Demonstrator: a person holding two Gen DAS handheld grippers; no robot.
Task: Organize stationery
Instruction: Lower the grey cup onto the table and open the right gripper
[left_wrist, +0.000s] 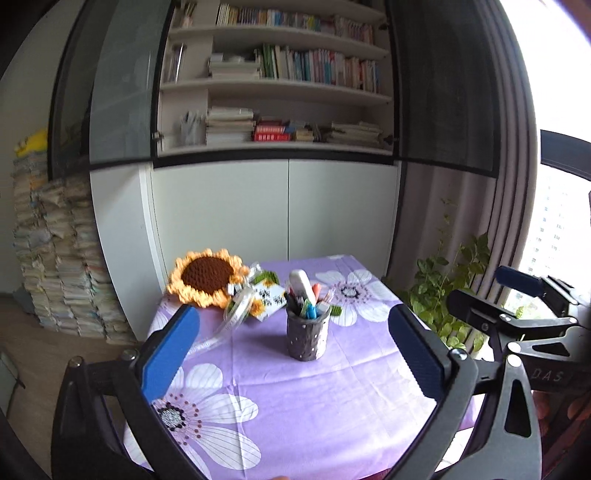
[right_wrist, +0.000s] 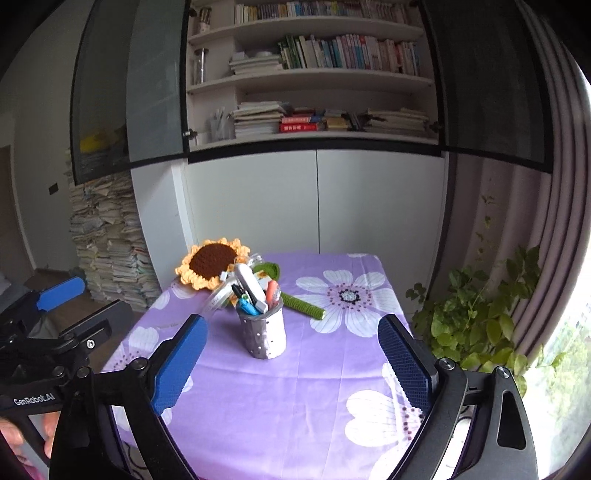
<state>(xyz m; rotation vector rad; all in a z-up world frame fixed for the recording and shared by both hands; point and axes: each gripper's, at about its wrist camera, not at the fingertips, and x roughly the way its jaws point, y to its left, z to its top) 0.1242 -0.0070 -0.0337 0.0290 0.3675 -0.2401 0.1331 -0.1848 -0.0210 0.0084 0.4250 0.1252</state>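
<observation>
Your left hand-held gripper (left_wrist: 293, 356) hangs over the near part of the tabletop (left_wrist: 332, 387) with its blue pads spread wide apart and nothing between them. Your right hand-held gripper (right_wrist: 291, 363) is just the same, pads apart and empty, held above the purple flowered cloth (right_wrist: 314, 387). In the left view, the right one also shows at the right edge of the frame; in the right view, the left one shows at the left edge. The pen cup (left_wrist: 307, 338), grey with pale dots, stands upright near the middle of the tabletop, centred in both frames beyond the fingertips and well apart from them. It is packed with stationery: a white tube-like item (left_wrist: 303, 286) leans out the top, with an orange-pink pen (right_wrist: 273, 290), blue and green pens (left_wrist: 309, 310) and dark pens (right_wrist: 238, 290) around it. Behind the cup, toward the upper left of the tabletop, lies a crocheted sunflower (left_wrist: 207, 277), its green stem (right_wrist: 304, 304) stretching right behind the cup in the right view. A clear ribbon (left_wrist: 236, 317) and a small printed card (left_wrist: 269, 299) sit just beside the flower. A bookshelf (left_wrist: 280, 74) fills the top of both frames, and a plant (right_wrist: 480, 317) stands at the right.
</observation>
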